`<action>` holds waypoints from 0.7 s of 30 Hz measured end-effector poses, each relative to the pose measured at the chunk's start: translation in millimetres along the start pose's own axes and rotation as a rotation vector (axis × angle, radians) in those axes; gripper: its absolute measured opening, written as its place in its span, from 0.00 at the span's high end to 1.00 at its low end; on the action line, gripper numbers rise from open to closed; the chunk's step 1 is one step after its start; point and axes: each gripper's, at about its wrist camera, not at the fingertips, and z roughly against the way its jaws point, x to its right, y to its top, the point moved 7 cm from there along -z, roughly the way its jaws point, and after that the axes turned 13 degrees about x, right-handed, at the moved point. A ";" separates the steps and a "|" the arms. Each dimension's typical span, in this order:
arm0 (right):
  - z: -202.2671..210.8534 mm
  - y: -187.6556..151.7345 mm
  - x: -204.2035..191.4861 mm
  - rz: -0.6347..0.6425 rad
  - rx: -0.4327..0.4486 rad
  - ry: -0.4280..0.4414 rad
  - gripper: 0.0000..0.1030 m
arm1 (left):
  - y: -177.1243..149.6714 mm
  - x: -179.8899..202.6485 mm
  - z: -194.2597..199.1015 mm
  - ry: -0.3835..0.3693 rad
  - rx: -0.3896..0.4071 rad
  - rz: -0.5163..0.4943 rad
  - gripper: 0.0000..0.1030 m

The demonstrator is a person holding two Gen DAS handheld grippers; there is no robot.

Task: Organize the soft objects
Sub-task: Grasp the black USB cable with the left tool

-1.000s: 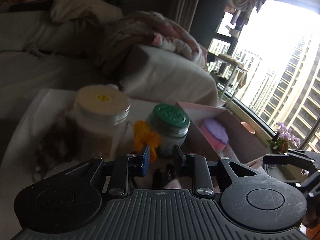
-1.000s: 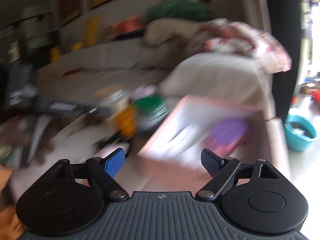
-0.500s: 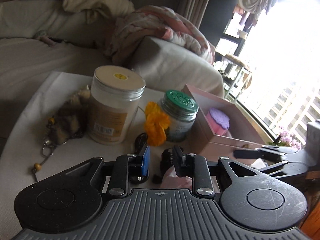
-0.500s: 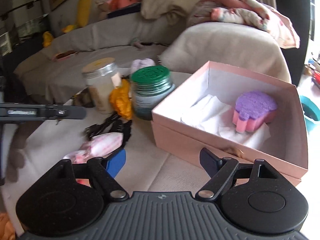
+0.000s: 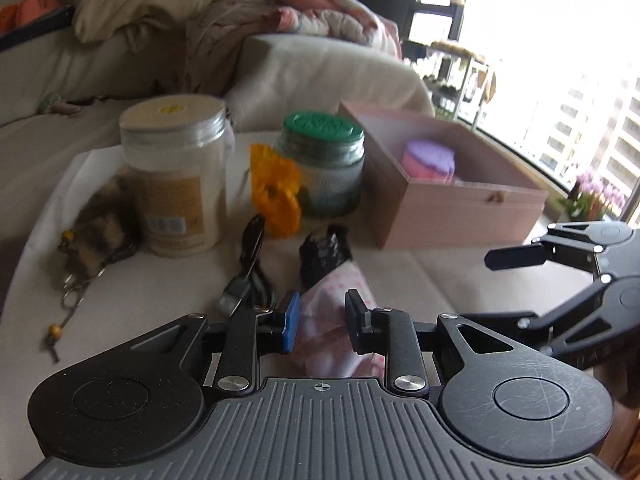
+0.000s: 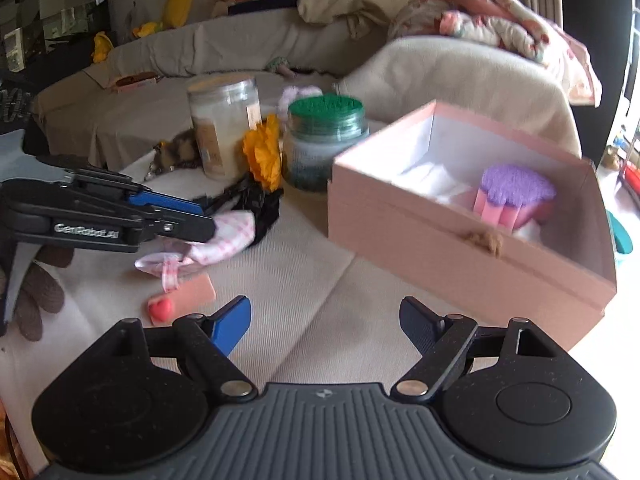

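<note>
Pinched between the pads of the left gripper (image 5: 320,322) is a pink checked cloth (image 5: 334,320), which lies on the sofa cushion (image 6: 320,280) at seven o'clock from the pink box (image 6: 460,240), while the right gripper (image 6: 326,320) is held spread wide with nothing between its fingers.

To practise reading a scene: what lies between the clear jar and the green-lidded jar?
An orange flower stands between the clear jar and the green-lidded jar; both wrist views show it.
</note>
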 end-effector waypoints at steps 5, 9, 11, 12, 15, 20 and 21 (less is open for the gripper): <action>-7.6 -9.0 1.9 -0.012 -0.028 -0.023 0.20 | -7.0 -24.6 7.9 0.087 -0.008 0.031 0.72; -7.9 -11.4 -0.8 0.012 -0.022 -0.033 0.18 | 15.0 -44.5 25.6 0.061 0.124 0.179 0.73; -8.0 -12.7 -1.9 0.012 -0.010 -0.038 0.17 | 27.0 -55.4 29.3 0.084 0.179 0.208 0.73; -8.4 -12.9 -2.4 0.012 -0.007 -0.039 0.16 | 30.7 -59.5 26.9 0.092 0.181 0.208 0.73; -8.3 -13.1 -1.4 0.010 -0.006 -0.039 0.15 | 30.7 -62.7 6.2 0.063 0.105 0.199 0.73; -8.2 -13.3 -1.2 0.009 -0.001 -0.041 0.15 | 22.0 -54.9 -31.7 0.068 0.018 0.137 0.72; -8.2 -13.4 -1.5 0.009 0.000 -0.041 0.15 | 19.9 -54.9 -38.0 0.083 0.003 0.117 0.70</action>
